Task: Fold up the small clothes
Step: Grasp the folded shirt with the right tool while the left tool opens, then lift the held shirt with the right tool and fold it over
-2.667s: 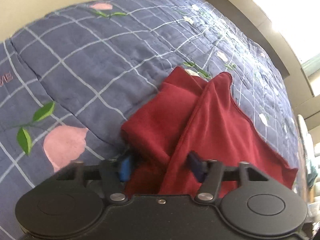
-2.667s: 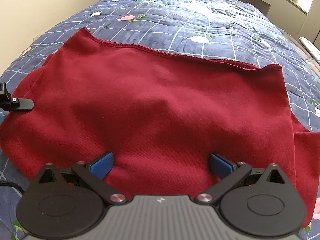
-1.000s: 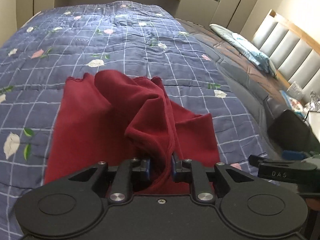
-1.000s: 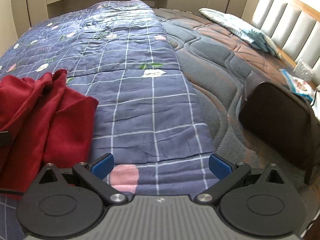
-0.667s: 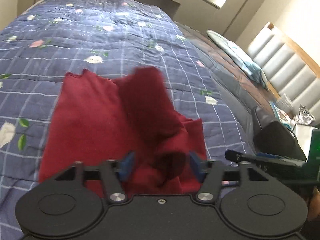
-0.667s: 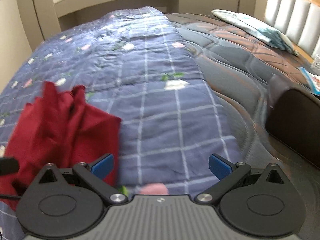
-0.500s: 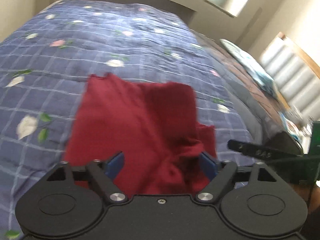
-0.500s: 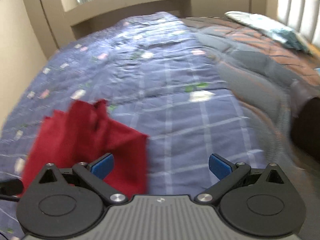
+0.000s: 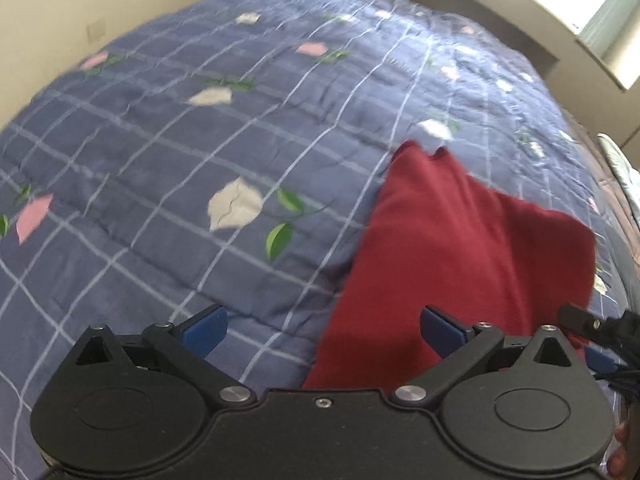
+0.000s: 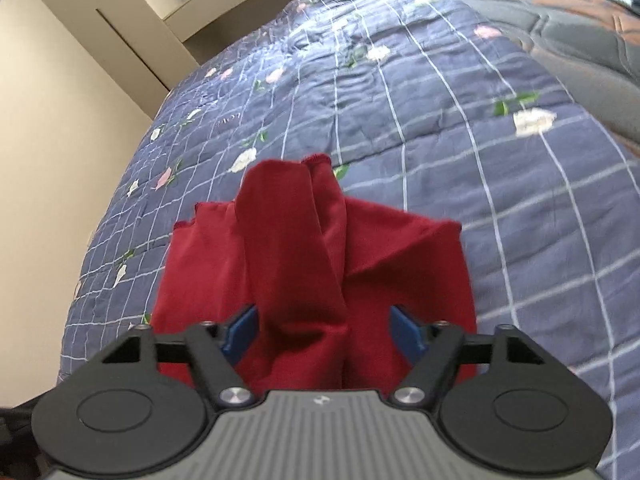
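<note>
While the red garment [image 9: 472, 256] lies bunched on the quilt [image 9: 160, 152], the left hand-held gripper [image 9: 322, 326] lets it go: a second ago its blue pads were pinched on a raised fold of cloth, and now the jaws are opening to their widest, with only the garment's lower left edge and bare quilt between them. That carried fold has dropped, so in the left view the cloth fills the right half of the frame as one flatter slab with a tucked point at the top.

Over to the right hand-held gripper [image 10: 324, 330]. A moment back it hung wide over empty quilt with the garment off at the left edge; now it sits square over the cloth at lower centre of its frame, jaws closing, a thick ridge of fabric between the pads but not yet pinched. I read this as a handover: left has laid its fold, right is going in for the next. The piece looks partly folded, still lumpy down the middle.

The count: one garment, one quilt on the bed, two grippers, the right one's tip peeking into the left view at lower right.
</note>
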The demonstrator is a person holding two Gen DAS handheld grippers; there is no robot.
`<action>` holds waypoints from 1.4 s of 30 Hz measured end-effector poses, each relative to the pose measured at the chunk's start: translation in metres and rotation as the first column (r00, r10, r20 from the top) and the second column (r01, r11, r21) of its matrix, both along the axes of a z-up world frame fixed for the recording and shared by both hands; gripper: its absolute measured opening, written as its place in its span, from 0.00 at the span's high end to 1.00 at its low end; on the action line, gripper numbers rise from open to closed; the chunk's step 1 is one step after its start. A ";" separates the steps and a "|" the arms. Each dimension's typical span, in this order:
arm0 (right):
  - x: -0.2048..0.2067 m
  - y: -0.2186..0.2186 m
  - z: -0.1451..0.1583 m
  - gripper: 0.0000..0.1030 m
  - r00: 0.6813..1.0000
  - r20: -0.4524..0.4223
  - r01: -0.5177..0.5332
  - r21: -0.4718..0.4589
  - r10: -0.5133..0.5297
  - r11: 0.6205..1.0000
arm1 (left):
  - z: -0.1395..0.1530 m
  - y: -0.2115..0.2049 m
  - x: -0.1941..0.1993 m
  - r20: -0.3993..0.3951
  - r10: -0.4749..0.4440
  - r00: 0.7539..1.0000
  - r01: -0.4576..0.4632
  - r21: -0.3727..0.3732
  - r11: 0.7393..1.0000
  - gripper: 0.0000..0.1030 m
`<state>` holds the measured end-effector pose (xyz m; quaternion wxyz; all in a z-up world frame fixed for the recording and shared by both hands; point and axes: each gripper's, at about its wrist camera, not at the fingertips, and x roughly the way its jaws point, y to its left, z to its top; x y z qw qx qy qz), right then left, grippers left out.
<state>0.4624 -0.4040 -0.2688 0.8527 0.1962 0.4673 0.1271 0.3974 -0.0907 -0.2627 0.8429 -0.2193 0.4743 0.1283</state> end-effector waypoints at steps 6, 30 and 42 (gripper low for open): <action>-0.012 -0.006 -0.003 0.81 1.000 0.002 -0.003 0.025 0.003 1.000 | -0.010 -0.005 -0.003 -0.016 -0.001 1.000 0.001 -0.042 0.999 0.01; -0.030 -0.052 0.000 0.85 0.997 -0.017 0.072 -0.044 -0.072 0.996 | -0.006 -0.026 0.006 -0.003 -0.059 0.998 0.059 -0.047 0.997 0.01; -0.077 -0.057 0.003 0.28 0.995 -0.087 0.053 0.100 -0.045 0.994 | -0.012 -0.021 0.005 -0.028 -0.040 0.999 0.039 -0.065 0.997 0.01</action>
